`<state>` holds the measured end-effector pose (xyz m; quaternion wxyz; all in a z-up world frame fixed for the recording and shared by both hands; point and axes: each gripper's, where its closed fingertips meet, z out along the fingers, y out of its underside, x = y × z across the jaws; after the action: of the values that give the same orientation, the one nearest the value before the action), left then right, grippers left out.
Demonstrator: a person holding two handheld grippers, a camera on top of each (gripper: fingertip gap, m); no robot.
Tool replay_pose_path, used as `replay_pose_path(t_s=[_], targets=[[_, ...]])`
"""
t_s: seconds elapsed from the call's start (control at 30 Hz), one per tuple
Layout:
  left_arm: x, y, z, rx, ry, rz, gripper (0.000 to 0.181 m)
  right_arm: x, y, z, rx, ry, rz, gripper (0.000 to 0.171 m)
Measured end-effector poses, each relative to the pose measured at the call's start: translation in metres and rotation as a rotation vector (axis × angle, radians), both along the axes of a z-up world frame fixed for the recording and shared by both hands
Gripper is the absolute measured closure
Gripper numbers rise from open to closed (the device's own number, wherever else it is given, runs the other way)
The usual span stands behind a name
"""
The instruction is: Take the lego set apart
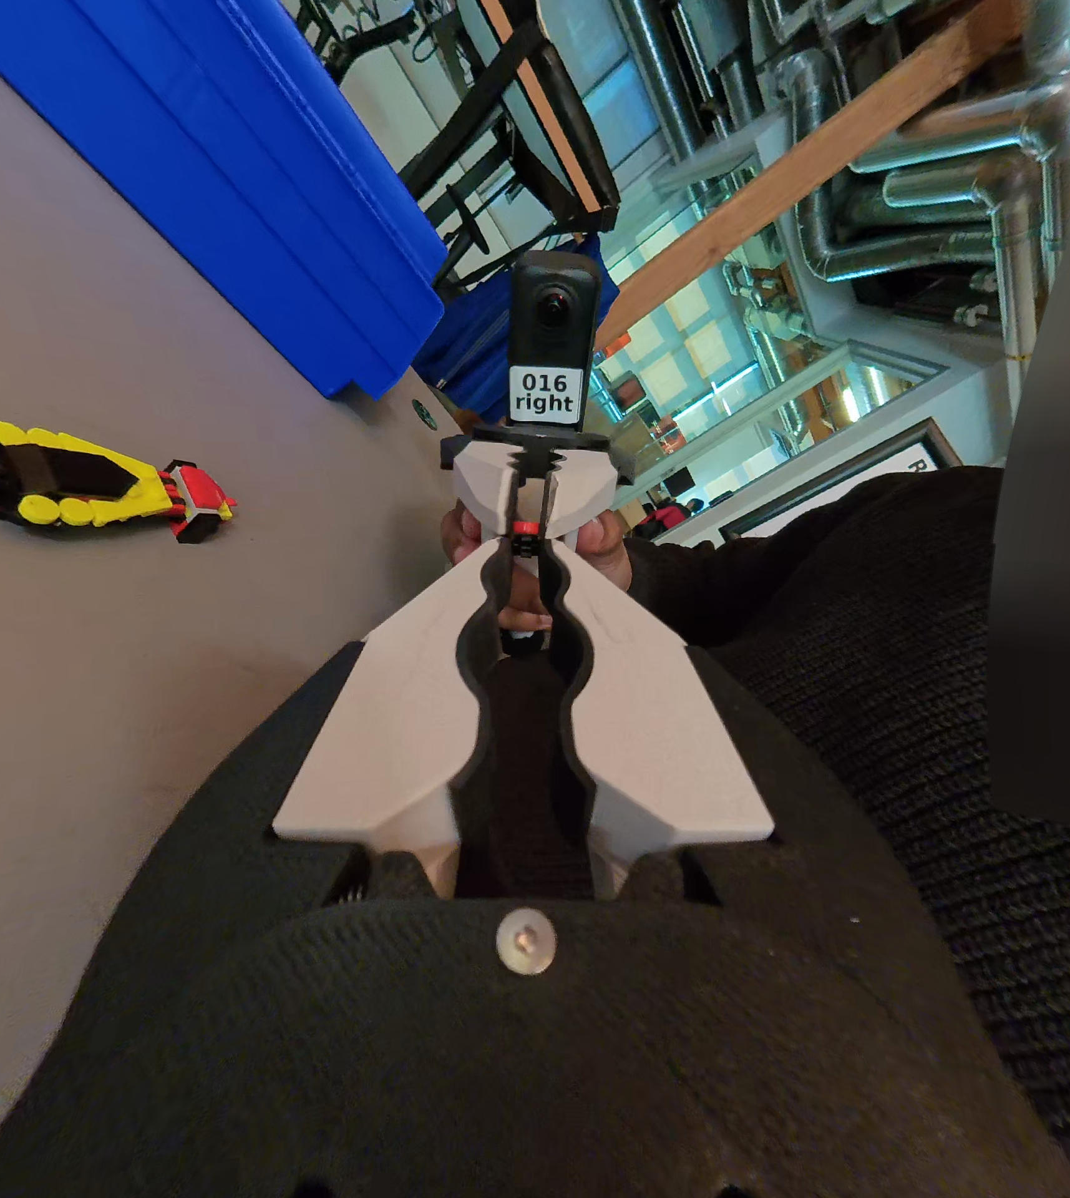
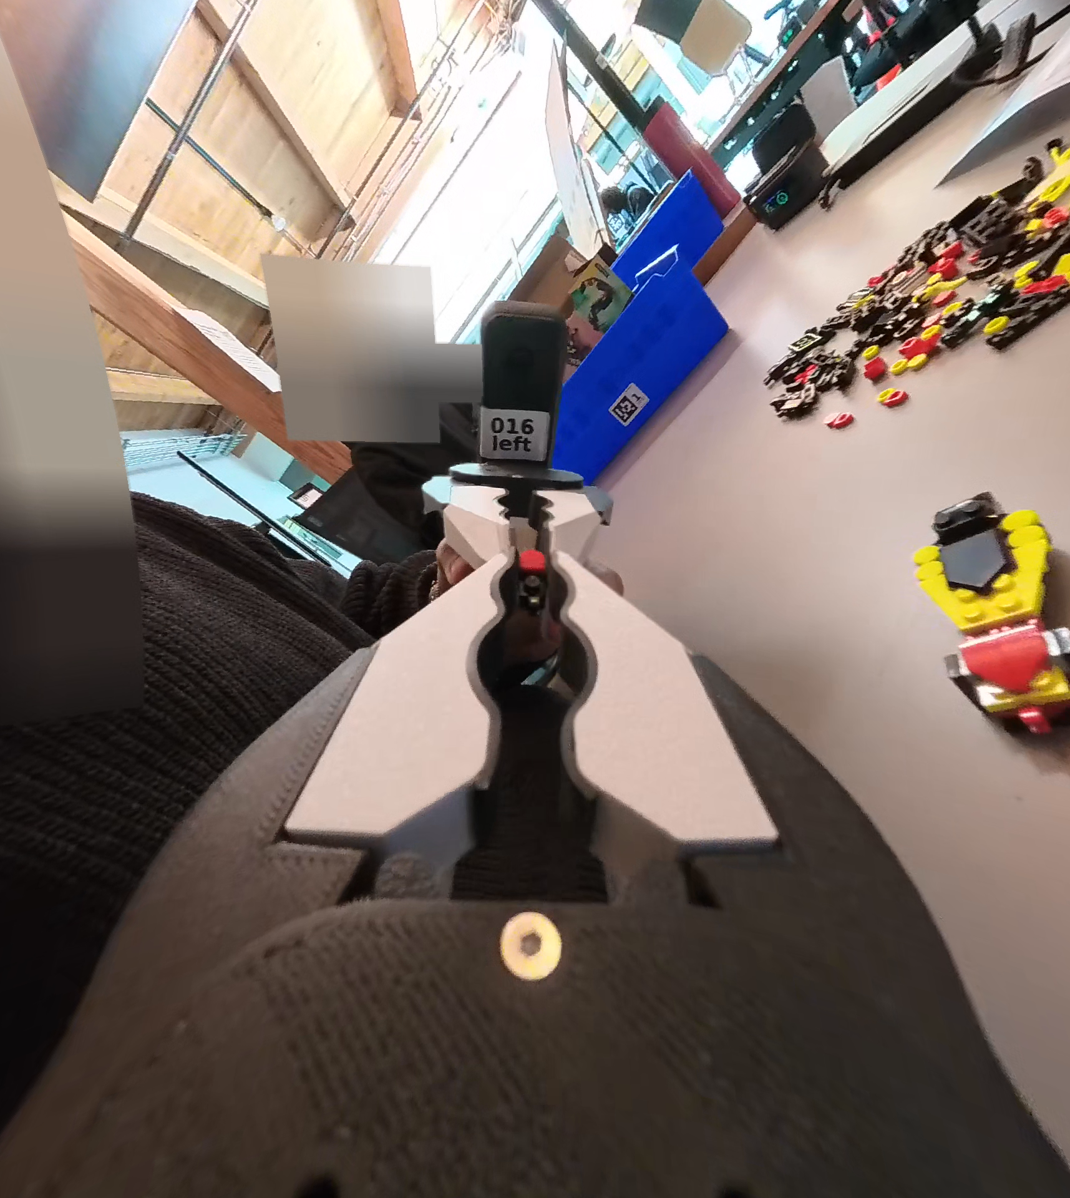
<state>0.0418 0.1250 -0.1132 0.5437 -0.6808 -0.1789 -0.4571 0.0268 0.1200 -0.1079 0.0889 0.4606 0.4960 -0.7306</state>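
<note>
My left gripper (image 1: 524, 543) and right gripper (image 2: 529, 565) point at each other tip to tip above the table edge. Both are shut on a small red-and-black lego piece (image 1: 524, 528), which also shows in the right wrist view (image 2: 531, 560). Each gripper shows in the other's view, held by a hand. Which part of the piece each one pinches is hard to tell. The yellow, red and black lego model (image 2: 999, 616) lies flat on the grey table (image 2: 778, 745), apart from both grippers. It also shows at the left of the left wrist view (image 1: 85, 483).
A pile of several loose black, red and yellow lego pieces (image 2: 973, 292) lies farther back on the table. Blue bins (image 1: 227, 162) stand along the table's far side, also in the right wrist view (image 2: 649, 350). A dark knitted sleeve (image 1: 843, 616) lies behind the grippers. My left and right fingertips are right by each other.
</note>
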Motion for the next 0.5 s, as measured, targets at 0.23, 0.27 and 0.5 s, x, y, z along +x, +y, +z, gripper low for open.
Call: replay_pose_path(t_s=[0.23,0.27,0.5], targets=[[0.0061,-0.0019,0.0001,-0.003,-0.031,-0.044,0.174,0.0049,-0.0040,0.0002,-0.053,-0.036,0.048,0.165],[0.0066,-0.0018,-0.0007,-0.008,-0.034,-0.047,0.174,0.0052,-0.0037,-0.0003,-0.049,-0.042,0.047,0.165],[0.0048,0.0040,-0.0034,-0.029,-0.016,-0.010,0.172,0.0013,0.0039,-0.0020,-0.058,-0.071,0.005,0.166]])
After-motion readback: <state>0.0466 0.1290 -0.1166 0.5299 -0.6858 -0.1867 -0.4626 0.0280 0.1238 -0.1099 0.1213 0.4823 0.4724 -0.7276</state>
